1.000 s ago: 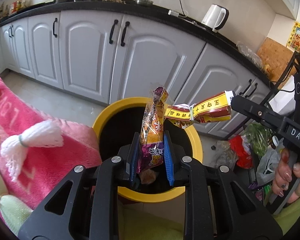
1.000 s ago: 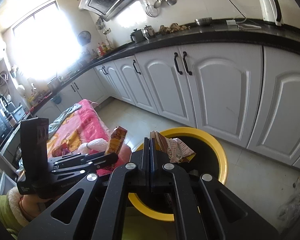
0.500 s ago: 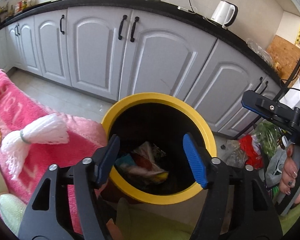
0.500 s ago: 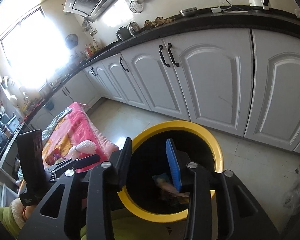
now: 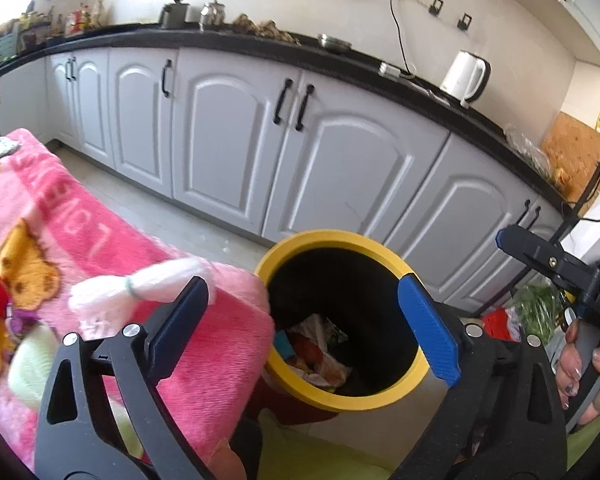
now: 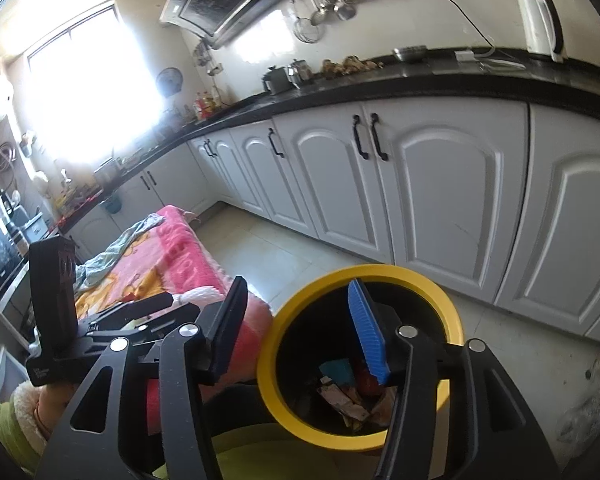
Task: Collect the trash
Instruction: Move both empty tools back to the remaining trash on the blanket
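A: Where is the trash?

B: In the yellow-rimmed bin point(image 5: 342, 400), lower centre of the left wrist view. Crumpled snack wrappers point(image 5: 320, 354) lie at its bottom beside a teal scrap. The right wrist view shows the same bin point(image 6: 300, 292) at lower centre, with the wrappers point(image 6: 346, 398) inside.

A: And the left gripper point(image 5: 306, 324)?

B: Its jaws are opening, spread very wide, with nothing between them; the blue pad sits over the bin's right rim, the dark finger over the pink blanket point(image 5: 100, 240).

A: The right gripper point(image 6: 300, 322)?

B: Also opening, about half spread and empty, poised above the bin's mouth. In the left wrist view it shows at the right edge, held by a hand point(image 5: 580, 364).

A: What lies around?

B: White cabinets point(image 5: 340, 168) run across the middle, a white kettle point(image 5: 464, 76) stands on the dark counter at upper right, and a white tassel point(image 5: 140, 288) rests on the blanket, left of the bin.
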The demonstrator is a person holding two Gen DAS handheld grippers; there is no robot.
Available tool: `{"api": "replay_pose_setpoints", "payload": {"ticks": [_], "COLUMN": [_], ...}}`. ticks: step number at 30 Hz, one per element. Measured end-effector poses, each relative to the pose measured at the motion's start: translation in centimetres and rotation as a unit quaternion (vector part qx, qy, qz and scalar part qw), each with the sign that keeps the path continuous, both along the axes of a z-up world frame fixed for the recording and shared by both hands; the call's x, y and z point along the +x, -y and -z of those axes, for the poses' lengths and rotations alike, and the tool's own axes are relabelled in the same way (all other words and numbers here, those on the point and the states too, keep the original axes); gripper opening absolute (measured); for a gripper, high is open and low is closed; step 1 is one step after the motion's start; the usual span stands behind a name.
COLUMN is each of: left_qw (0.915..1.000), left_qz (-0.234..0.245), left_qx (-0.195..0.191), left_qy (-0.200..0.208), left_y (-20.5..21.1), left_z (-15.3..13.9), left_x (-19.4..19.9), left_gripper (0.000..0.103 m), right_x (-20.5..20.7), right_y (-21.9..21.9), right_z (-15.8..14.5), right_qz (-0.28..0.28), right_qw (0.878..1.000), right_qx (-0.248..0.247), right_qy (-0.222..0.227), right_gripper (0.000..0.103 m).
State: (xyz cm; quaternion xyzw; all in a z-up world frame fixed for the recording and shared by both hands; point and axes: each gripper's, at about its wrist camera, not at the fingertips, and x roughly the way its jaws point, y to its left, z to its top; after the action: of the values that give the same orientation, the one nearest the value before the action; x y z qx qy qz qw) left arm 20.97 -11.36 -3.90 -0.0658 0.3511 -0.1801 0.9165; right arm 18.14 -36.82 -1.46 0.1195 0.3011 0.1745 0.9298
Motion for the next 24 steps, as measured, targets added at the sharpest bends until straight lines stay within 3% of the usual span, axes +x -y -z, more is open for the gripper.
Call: {"api": "replay_pose_setpoints", "payload": {"ticks": [8, 24], "left_qw": [0.9992, 0.9923], "left_qz": [-0.036, -0.115], "left_qx": [-0.01, -0.032], "left_qy": [0.017, 0.035], "left_y": [-3.7, -11.3], "left_z": [-1.3, -2.6], "left_x": [-1.0, -2.7], "left_gripper": [0.091, 0.091], "right_x": [-0.6, -2.0], "right_y": [-2.5, -8.3], "right_z": [-1.2, -1.7], "right_qz": [-0.022, -0.076], "right_qw": [1.0, 0.996], "right_qx": [-0.012, -0.039], "right_qy": [0.017, 0.026], "right_gripper": [0.062, 0.068]}}
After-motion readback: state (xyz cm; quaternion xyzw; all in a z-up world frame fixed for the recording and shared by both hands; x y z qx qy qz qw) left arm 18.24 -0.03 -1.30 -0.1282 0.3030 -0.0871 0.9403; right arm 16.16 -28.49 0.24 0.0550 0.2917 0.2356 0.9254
